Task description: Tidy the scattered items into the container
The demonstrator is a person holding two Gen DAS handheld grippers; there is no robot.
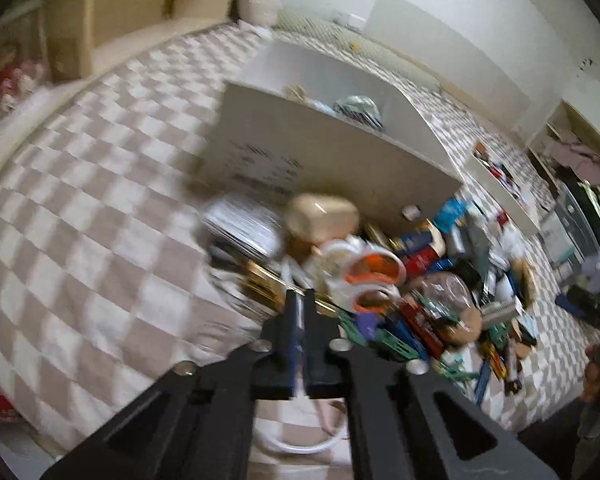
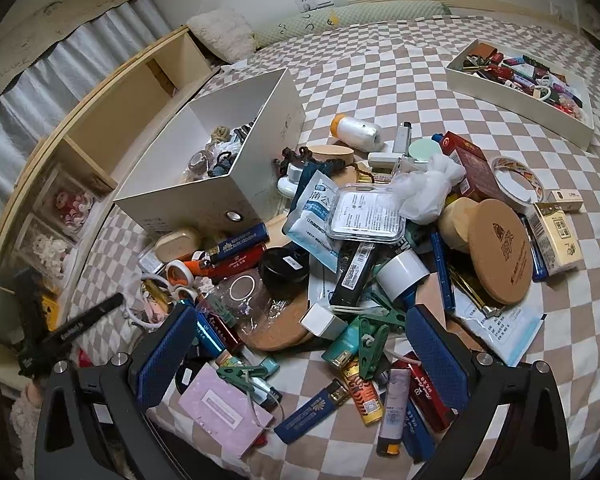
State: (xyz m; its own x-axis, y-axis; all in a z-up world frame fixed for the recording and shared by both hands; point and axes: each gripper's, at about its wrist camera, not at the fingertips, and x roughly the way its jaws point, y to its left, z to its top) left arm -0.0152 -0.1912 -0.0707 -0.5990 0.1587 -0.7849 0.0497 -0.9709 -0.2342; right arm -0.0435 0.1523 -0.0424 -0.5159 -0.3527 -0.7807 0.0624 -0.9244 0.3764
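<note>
A pile of scattered small items (image 2: 360,248) lies on the checkered bed: lighters, clips, tape rolls, packets, cork lids. The white open box (image 2: 236,184) stands at the pile's left with several items inside; it also shows in the left wrist view (image 1: 340,152). My left gripper (image 1: 300,312) is shut, jaws pressed together above the pile's near edge, with a white ring (image 1: 300,440) below it; the view is blurred and I cannot tell if it pinches anything. My right gripper (image 2: 300,344) is open and empty above the pile's near side, over a green clip (image 2: 370,346).
A shallow white tray (image 2: 520,92) full of small items sits at the far right. A wooden shelf headboard (image 2: 112,120) runs along the left. A pillow (image 2: 224,36) lies at the far end. Bare checkered sheet (image 1: 80,220) stretches left of the box.
</note>
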